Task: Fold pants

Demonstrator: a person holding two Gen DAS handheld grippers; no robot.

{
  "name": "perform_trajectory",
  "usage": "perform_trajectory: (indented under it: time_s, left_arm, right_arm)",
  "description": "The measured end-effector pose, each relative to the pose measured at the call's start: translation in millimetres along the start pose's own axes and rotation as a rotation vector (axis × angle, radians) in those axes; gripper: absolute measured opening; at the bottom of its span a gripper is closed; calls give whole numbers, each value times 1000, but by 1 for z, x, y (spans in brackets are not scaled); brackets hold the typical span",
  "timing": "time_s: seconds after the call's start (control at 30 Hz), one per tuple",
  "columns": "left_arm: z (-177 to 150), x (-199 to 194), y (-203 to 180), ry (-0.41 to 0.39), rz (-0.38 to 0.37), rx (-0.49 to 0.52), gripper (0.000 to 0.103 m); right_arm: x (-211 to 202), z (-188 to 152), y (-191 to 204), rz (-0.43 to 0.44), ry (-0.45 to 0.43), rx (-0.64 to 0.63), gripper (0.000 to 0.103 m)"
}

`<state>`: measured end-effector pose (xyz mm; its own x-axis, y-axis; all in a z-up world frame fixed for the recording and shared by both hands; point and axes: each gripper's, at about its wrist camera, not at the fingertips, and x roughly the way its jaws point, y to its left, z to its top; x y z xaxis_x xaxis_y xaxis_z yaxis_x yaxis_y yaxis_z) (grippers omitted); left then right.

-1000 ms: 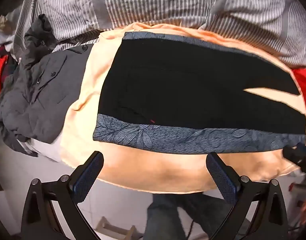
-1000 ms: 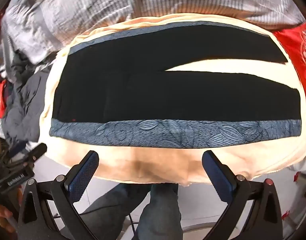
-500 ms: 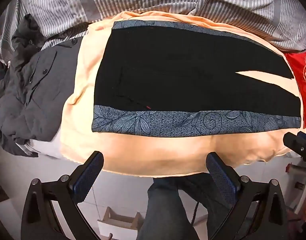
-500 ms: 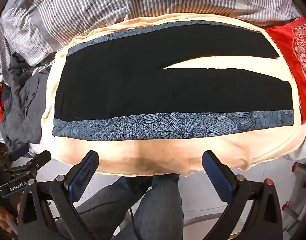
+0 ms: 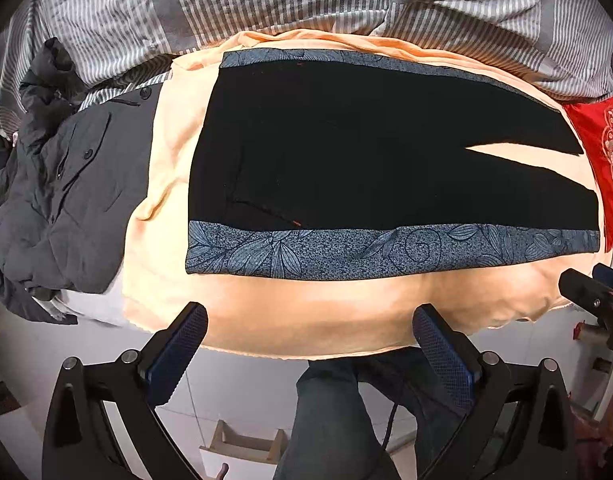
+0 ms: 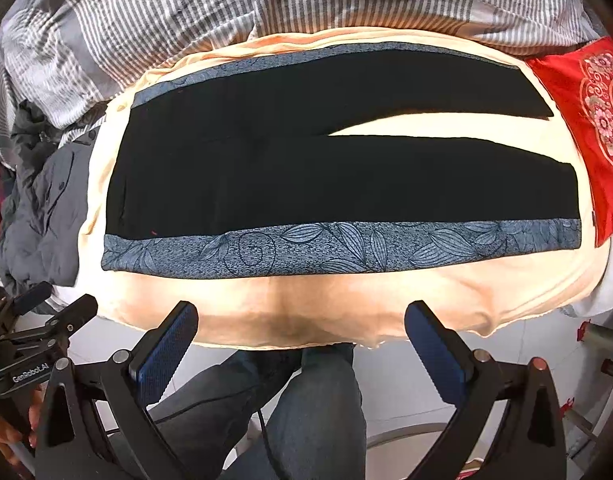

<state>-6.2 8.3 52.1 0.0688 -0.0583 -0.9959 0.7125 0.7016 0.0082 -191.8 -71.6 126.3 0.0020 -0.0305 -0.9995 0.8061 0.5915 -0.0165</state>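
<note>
On peach cloth (image 5: 290, 320), flat pants (image 5: 366, 168)

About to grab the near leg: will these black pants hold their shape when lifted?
Probably not. The pants lie thin and flat on the peach sheet, so they likely droop from any single pinch. The sheet's loose wrinkles suggest it may drag along too.
</note>
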Motion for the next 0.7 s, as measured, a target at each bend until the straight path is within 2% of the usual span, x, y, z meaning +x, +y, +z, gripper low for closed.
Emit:
perform_trajectory:
  time_s: [0.7]
  left_arm:
    - [3,-1,5,-18,-13,10,103]
  right_arm:
    - [-2,-5,4,-25,-13,16,103]
